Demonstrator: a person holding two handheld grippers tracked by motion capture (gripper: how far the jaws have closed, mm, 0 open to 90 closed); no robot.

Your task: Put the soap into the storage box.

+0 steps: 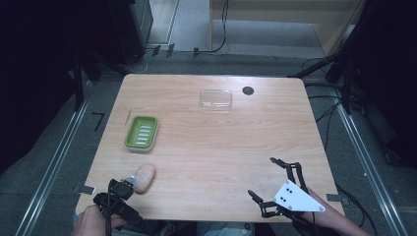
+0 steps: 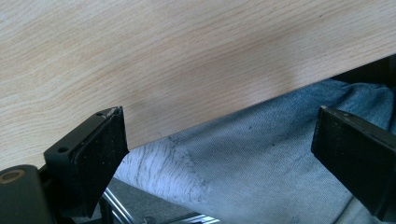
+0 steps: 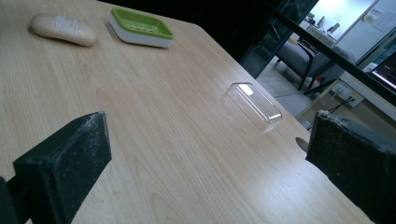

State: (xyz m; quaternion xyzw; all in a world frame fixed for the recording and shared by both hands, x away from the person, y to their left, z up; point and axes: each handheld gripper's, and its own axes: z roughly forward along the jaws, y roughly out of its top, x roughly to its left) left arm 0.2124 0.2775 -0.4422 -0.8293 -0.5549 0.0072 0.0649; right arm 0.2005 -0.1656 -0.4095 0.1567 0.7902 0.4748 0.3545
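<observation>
Both grippers empty, left gripper (image 1: 129,185) and right gripper (image 1: 263,178) spread wide, the soap (image 1: 144,177) near the surface (image 1: 206,142) edge could be nudged off by the left fingers (image 2: 100,149)

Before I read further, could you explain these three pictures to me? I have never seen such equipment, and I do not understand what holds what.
No robot: a person holds two hand tools with black jaws. The high view looks down on a wooden table. The left gripper is near the front edge beside a beige soap bar; the right gripper is opposite. Both are open and hold nothing. The other two pictures come from cameras on the grippers. Also on the table lie a green soap dish and a clear plastic lid.
</observation>
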